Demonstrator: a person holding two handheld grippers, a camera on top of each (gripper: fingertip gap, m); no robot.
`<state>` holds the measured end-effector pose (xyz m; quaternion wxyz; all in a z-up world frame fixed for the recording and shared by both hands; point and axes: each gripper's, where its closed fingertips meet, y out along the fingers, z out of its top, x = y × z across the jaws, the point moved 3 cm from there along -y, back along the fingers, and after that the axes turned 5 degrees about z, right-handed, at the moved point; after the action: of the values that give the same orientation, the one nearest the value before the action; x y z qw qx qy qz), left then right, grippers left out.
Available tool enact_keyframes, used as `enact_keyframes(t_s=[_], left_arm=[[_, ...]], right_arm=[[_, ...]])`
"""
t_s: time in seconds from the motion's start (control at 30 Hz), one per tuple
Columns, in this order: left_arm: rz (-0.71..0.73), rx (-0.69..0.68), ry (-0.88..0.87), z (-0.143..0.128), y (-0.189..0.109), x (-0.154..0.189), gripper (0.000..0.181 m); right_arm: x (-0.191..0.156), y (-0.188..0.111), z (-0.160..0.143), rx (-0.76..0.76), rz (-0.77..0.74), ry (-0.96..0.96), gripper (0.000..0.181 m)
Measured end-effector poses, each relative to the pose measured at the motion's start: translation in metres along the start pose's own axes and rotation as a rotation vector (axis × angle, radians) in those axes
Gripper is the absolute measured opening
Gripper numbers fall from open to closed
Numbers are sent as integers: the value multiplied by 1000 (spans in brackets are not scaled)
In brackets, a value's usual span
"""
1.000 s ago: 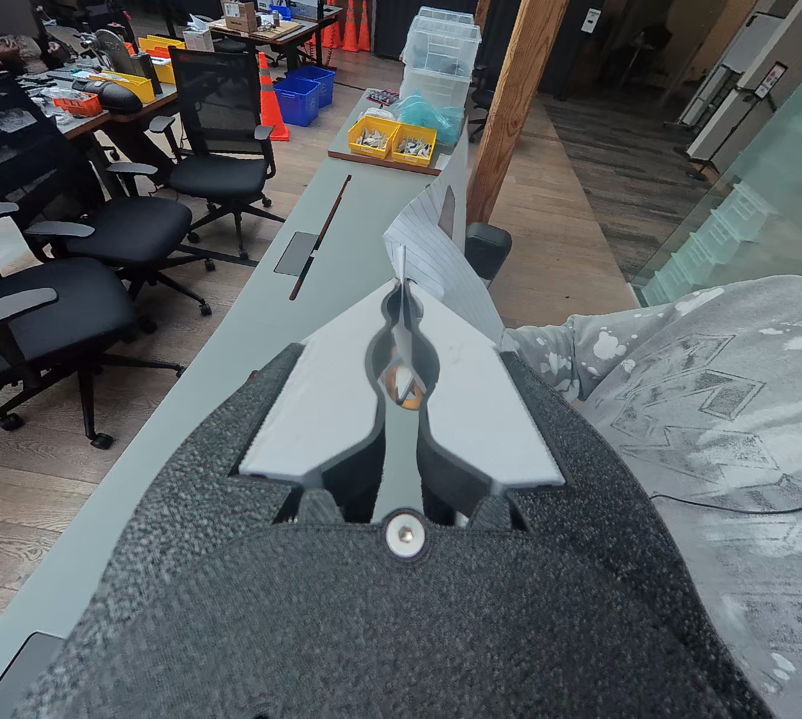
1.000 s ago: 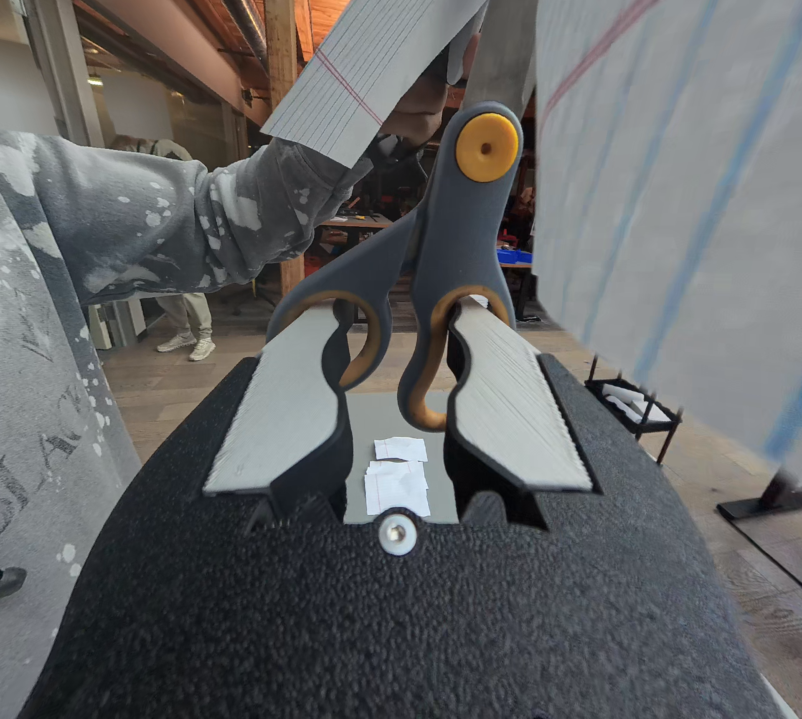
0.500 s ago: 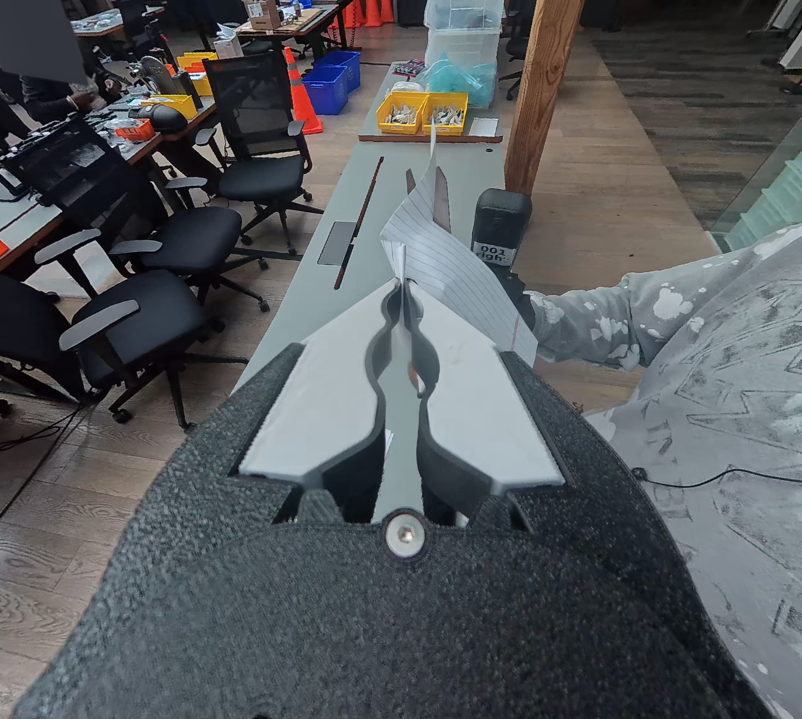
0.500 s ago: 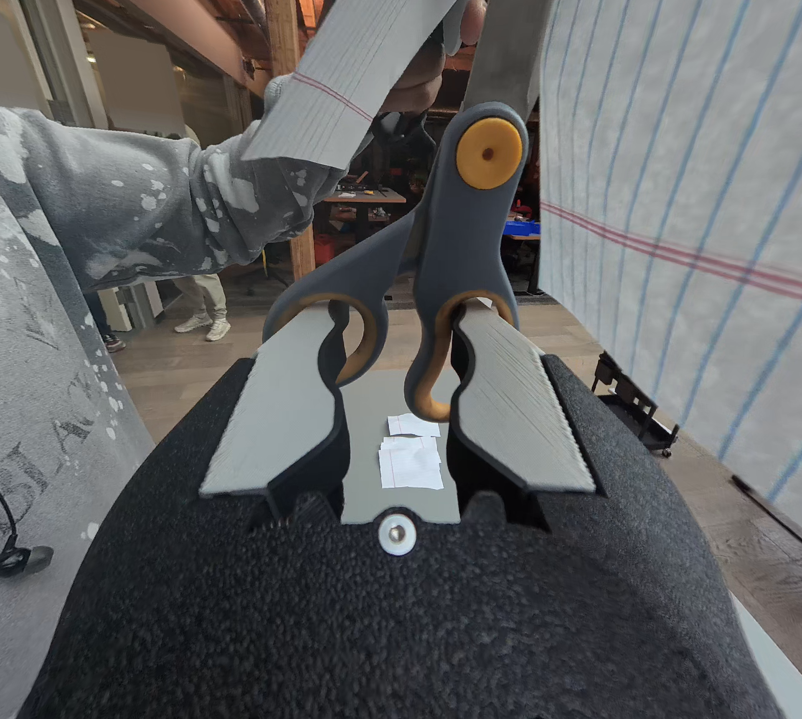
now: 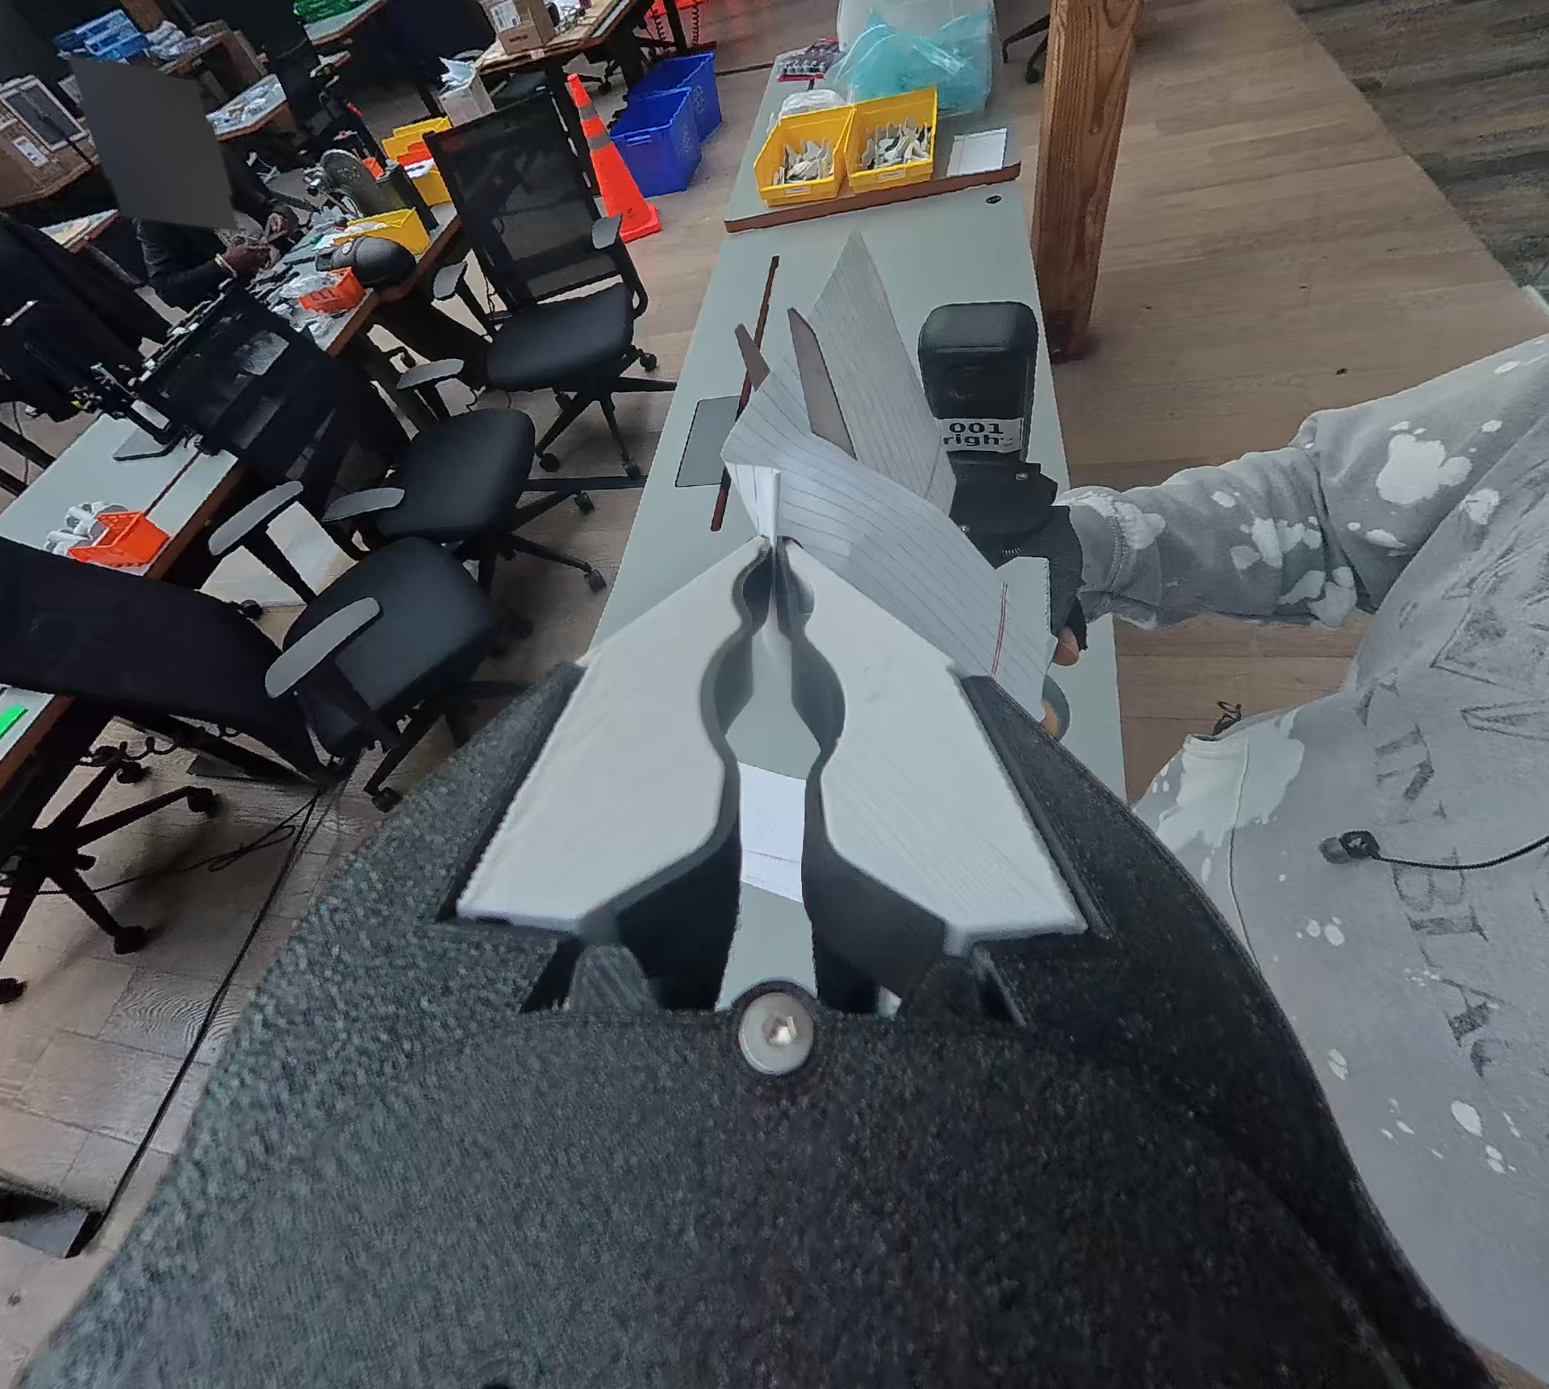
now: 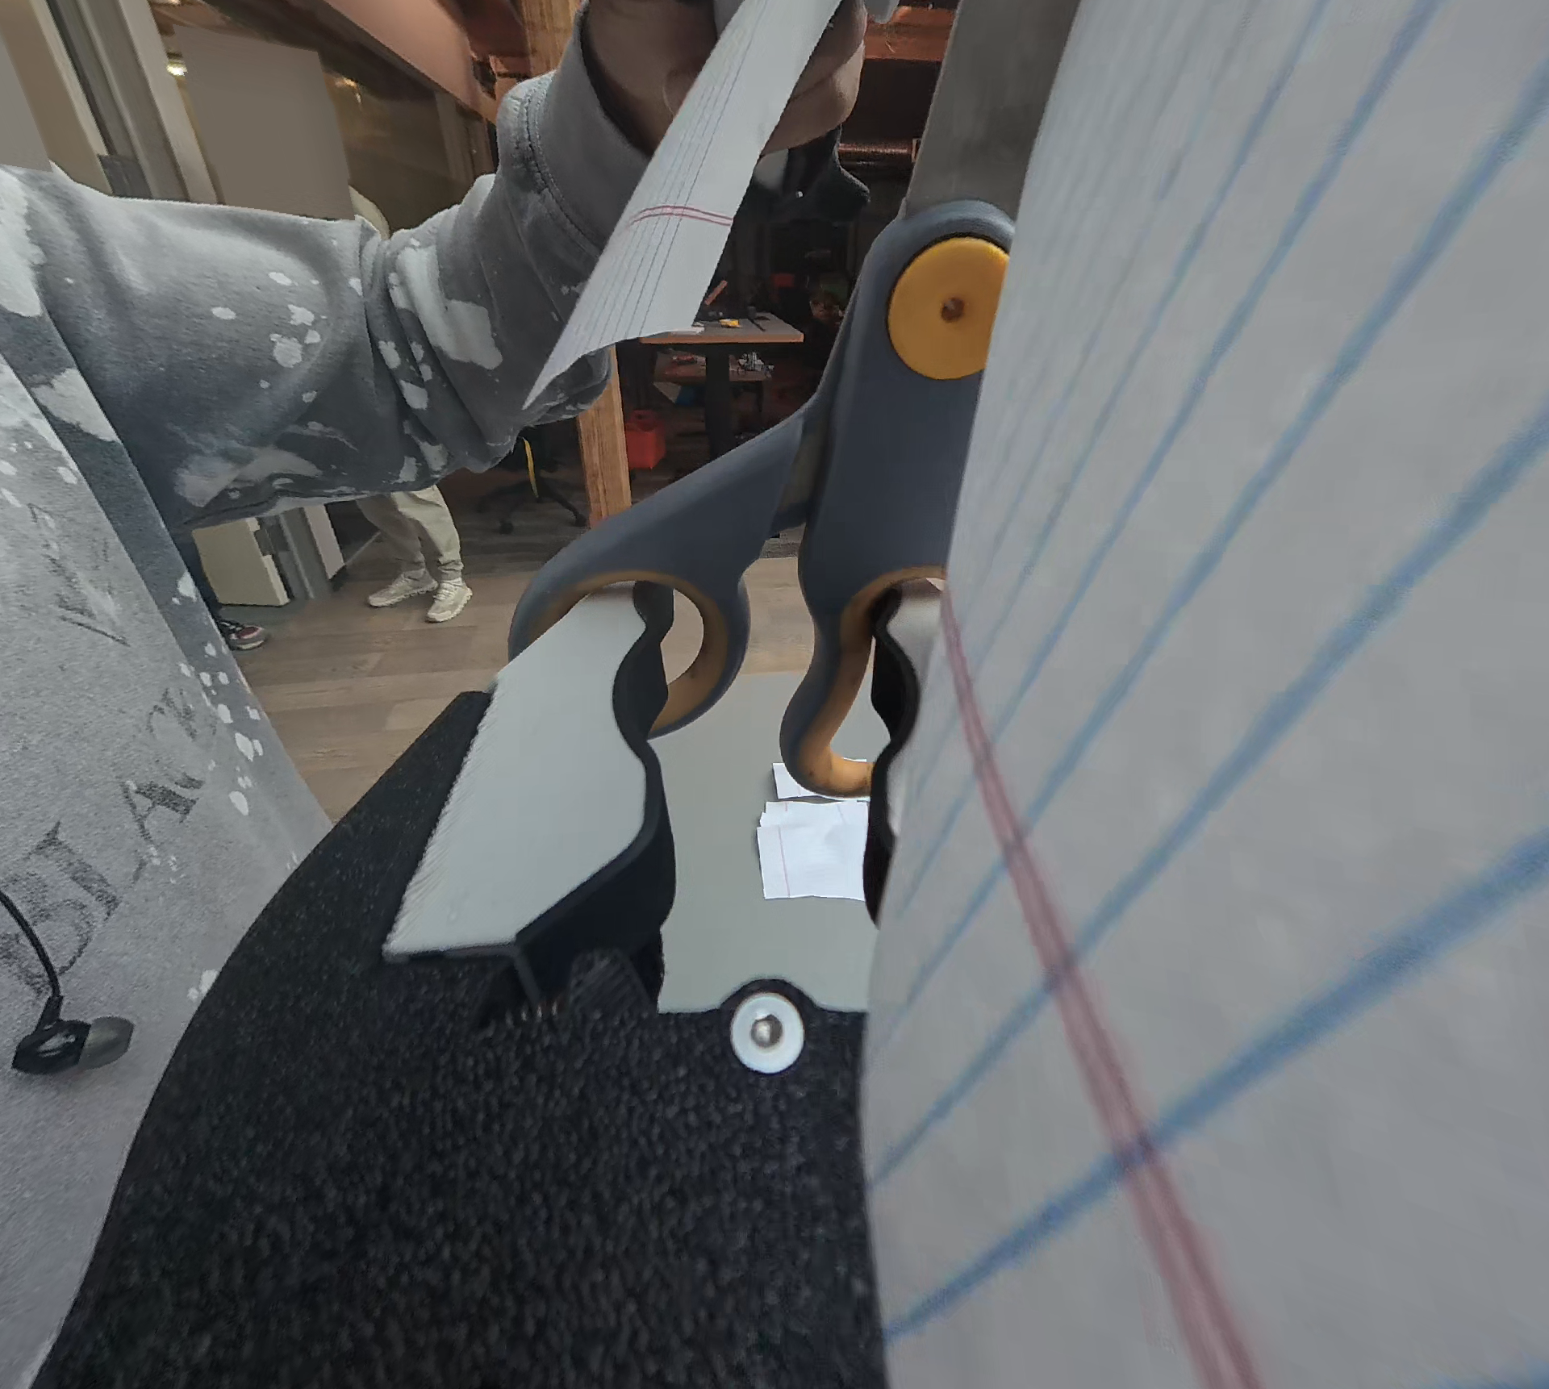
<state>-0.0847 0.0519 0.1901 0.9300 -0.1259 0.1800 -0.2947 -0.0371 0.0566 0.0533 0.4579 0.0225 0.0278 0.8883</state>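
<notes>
Since a moment ago you have tipped your left gripper [image 5: 775,553] down, so more of the long grey table [image 5: 888,259] shows, and the lined paper [image 6: 1215,594] has swung across the right side of the right wrist view.

Your left gripper has its fingers pressed together on the edge of the lined paper [image 5: 872,511], near the middle of the left wrist view. The sheet curls up and to the right from there.

Your right gripper [image 6: 771,645] has its fingers spread apart, one inside each loop of the scissors [image 6: 872,444] (grey handles with a yellow round pin). Its right finger is mostly hidden behind the paper. The blades go up into the sheet; in the left wrist view the two blade tips [image 5: 817,385] poke out above the paper, opened a little.

Small cut paper pieces [image 6: 813,846] lie on the table just under the scissors handles. Your sleeve [image 6: 293,343] fills the left side. Far up the table sit two yellow bins [image 5: 847,154].
</notes>
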Motion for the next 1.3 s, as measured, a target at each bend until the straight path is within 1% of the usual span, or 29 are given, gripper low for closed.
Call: enact_keyframes(t_s=[0.03,0.23,0.27,0.33,0.4,0.47,0.6,0.7,0.8,0.9,1.07,1.17,1.3], left_arm=[[1,-3,7,-1,0,0,0],[5,-12,32,-5,-3,0,0],[5,-12,32,-5,-4,0,0],[5,-9,33,-5,-4,0,0],[3,-2,29,-5,-5,0,0],[-3,9,16,-6,-6,0,0],[12,40,-17,-8,-10,-6,0],[43,71,-71,-9,-22,-16,0],[102,67,-139,-28,-36,-34,0],[132,54,-253,-64,-46,-50,0],[194,0,-431,-149,-56,-68,0],[184,-42,-587,-216,-60,-69,0],[183,-165,-804,-334,-69,-63,0]], right_arm=[[0,0,0,-1,3,1,46],[1,2,-5,-32,-1,5,44],[2,2,-7,-40,-5,-2,39],[1,3,-9,-43,-4,-1,35],[1,5,-10,-34,-10,-4,24],[2,5,-11,-28,-9,-4,21],[3,7,-13,-35,-19,-10,21],[6,5,-17,-39,-30,-4,22],[8,1,-22,-45,-41,9,22],[9,0,-29,-65,-44,28,22],[5,9,-44,-90,-29,60,22],[1,15,-54,-105,-31,67,22],[-6,17,-71,-114,-58,81,22]])
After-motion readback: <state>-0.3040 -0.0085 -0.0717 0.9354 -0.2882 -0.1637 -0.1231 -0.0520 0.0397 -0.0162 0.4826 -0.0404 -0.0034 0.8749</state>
